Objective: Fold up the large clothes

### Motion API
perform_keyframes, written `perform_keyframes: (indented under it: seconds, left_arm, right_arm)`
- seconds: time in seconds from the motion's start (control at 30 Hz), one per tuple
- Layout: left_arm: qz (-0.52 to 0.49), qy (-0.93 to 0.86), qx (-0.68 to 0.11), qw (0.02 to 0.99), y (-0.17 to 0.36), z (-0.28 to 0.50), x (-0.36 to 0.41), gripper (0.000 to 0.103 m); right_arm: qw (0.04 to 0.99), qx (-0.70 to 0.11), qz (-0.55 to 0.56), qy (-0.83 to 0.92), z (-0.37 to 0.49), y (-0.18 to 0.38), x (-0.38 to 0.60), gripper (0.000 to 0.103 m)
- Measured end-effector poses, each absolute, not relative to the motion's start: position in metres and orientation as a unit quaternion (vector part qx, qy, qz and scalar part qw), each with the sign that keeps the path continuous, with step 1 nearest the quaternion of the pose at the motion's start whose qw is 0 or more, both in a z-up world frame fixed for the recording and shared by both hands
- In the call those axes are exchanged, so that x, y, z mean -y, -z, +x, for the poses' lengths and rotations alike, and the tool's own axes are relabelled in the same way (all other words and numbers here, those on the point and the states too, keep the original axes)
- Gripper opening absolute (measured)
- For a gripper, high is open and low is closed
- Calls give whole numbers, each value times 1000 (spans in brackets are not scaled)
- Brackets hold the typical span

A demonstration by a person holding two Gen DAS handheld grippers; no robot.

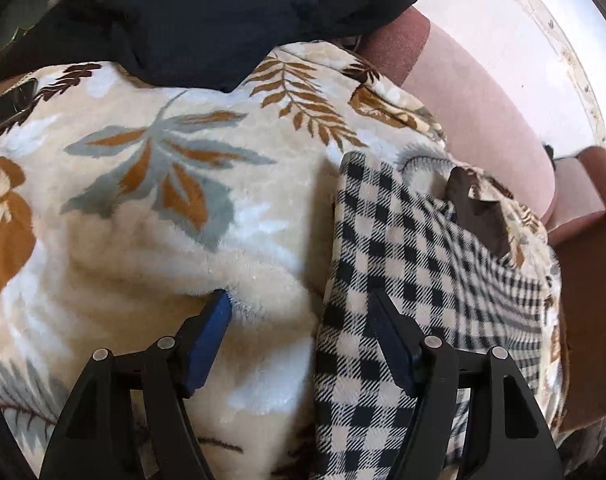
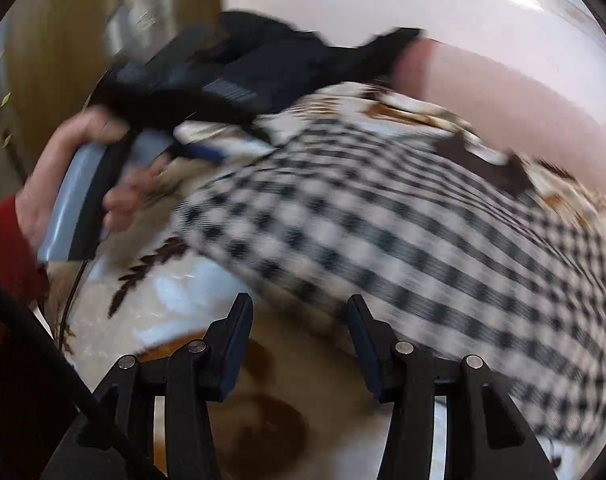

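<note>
A cream plush blanket [image 1: 143, 220] printed with brown and grey leaves fills most of the left wrist view, running out of frame at 6 and 9 o'clock, so what it lies on cannot be told. On it, from the centre toward 4 o'clock, lies the black-and-white checked garment [image 1: 403, 260], already doubled into a long strip; its lower end is cut off at the frame's bottom edge. In the right wrist view the same checked garment [image 2: 403, 232] spreads from centre to 4 o'clock, badly smeared by motion blur, its edges hard to trace. A dark navy garment [image 1: 207, 20] is heaped at 12 o'clock, its far side hidden. A pink cushioned backrest [image 1: 483, 112] curves at 2 o'clock.

The left gripper [image 1: 301, 338] is spread wide, one finger over the blanket, the other over the checked strip's edge, pinching nothing. The right gripper [image 2: 299, 342] is likewise spread, hovering above the blanket just short of the checked cloth's near edge. At 9 o'clock in the right wrist view a blurred hand [image 2: 63, 168] holds the other tool's handle.
</note>
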State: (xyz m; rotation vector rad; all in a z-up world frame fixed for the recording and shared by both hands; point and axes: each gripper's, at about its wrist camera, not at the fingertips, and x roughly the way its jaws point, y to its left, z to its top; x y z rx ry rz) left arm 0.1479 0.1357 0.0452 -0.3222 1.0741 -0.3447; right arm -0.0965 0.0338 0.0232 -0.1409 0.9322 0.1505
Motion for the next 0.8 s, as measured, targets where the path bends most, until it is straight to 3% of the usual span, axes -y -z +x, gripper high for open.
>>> perform_keyframes:
  seconds: [0.17, 0.47, 0.8]
  left_arm:
    - [-139, 166, -486, 847, -58, 150, -139, 69]
    - [-124, 181, -489, 844, -58, 152, -124, 69]
    - [-171, 163, -477, 847, -72, 151, -151, 69]
  right_arm:
    - [881, -439, -164, -60, -86, -5, -73, 53]
    - [876, -417, -240, -30, -83, 5, -95, 53]
    - [855, -397, -335, 4, -59, 16, -123, 52]
